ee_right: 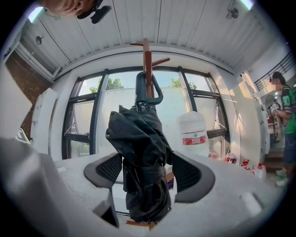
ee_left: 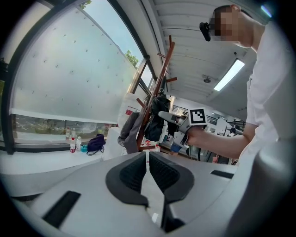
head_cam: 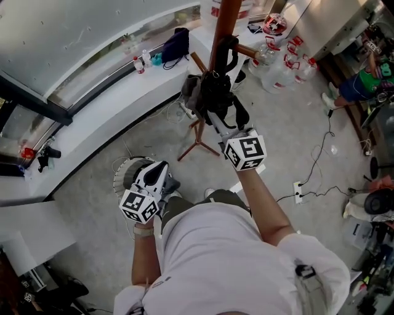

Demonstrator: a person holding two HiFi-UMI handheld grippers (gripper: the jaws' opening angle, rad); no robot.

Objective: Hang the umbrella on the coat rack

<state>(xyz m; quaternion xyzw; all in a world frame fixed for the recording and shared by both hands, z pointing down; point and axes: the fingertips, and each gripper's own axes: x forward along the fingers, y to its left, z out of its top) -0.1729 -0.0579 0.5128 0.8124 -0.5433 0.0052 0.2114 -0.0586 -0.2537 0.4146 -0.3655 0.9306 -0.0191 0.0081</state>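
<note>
The folded black umbrella (ee_right: 141, 152) hangs upright with its curved handle (ee_right: 149, 92) hooked over a peg of the brown coat rack (ee_right: 147, 55). My right gripper (ee_right: 148, 171) is open, one pad on each side of the umbrella's lower body, close to the fabric without pressing it. From the head view the umbrella (head_cam: 215, 92) hangs against the rack pole (head_cam: 225, 18), and the right gripper (head_cam: 214, 118) reaches to it. My left gripper (head_cam: 165, 178) is held low and back, shut and empty. In the left gripper view, its pads (ee_left: 134, 173) meet, with the rack (ee_left: 159, 83) ahead.
A grey garment (head_cam: 192, 92) hangs on the rack's left side. Large water jugs (head_cam: 277, 67) stand on the floor behind. A dark bag (head_cam: 175, 44) and bottles (head_cam: 141, 61) sit on the white ledge. Cables and a power strip (head_cam: 298, 191) lie at right, a fan (head_cam: 129, 172) at left.
</note>
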